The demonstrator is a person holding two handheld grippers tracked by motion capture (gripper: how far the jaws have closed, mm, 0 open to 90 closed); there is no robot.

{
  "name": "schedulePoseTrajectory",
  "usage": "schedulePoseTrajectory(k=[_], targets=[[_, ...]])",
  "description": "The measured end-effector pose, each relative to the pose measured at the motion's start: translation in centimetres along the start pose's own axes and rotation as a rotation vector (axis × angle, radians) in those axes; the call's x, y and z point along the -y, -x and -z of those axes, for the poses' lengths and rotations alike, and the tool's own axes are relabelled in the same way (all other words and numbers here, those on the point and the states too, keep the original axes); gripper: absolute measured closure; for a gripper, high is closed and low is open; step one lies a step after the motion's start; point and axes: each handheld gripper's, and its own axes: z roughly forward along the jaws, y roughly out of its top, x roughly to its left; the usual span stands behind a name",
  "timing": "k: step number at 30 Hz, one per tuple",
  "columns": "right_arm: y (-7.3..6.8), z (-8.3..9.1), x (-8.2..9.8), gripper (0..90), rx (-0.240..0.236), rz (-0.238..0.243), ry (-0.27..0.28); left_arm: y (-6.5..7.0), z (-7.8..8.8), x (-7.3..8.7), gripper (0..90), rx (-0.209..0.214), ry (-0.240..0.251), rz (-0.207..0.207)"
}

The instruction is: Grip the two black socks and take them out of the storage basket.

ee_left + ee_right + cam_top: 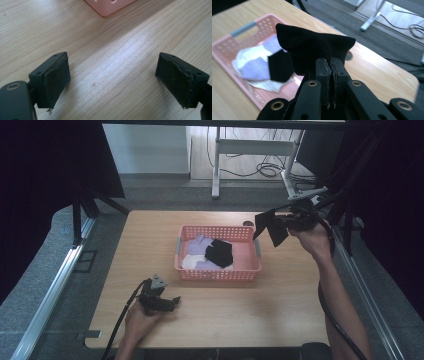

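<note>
A pink perforated basket [246,269] stands at the middle of the wooden table and holds lilac, white and black cloths [219,253]. My right gripper [284,221] is raised beside the basket's right far corner, shut on a black cloth [270,228] that hangs from its jaws. In the right gripper view the black cloth [312,47] drapes over the shut gripper [329,66], with the basket [227,46] behind it. My left gripper [174,302] rests low over the table near the front left, open, with bare wood between its pads [56,80].
The table's right edge runs close under my right forearm [336,295]. A small dark hole [248,224] marks the tabletop behind the basket. A basket corner [110,6] shows ahead of the left gripper. Black stands and curtains flank both sides.
</note>
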Motion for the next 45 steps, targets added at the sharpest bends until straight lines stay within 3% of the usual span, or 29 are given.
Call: schedulePoseTrajectory(k=[8, 18, 35, 45], targets=[[2.1, -0.5, 2.8, 86.2, 0.056, -0.051, -0.036, 0.0, 0.0, 0.0, 12.0, 0.001, -0.003, 0.000], [3.5, -3.3, 6.4, 86.1, 0.102, -0.099, -0.078, 0.0, 0.0, 0.0, 11.9, 0.001, -0.003, 0.002], [3.8, -9.2, 10.5, 84.4, 0.112, -0.139, -0.181, 0.0, 0.0, 0.0, 11.9, 0.002, 0.001, 0.006], [4.1, -11.6, 12.6, 81.4, 0.113, -0.172, -0.246, 0.0, 0.0, 0.0, 12.0, 0.001, 0.001, 0.004]])
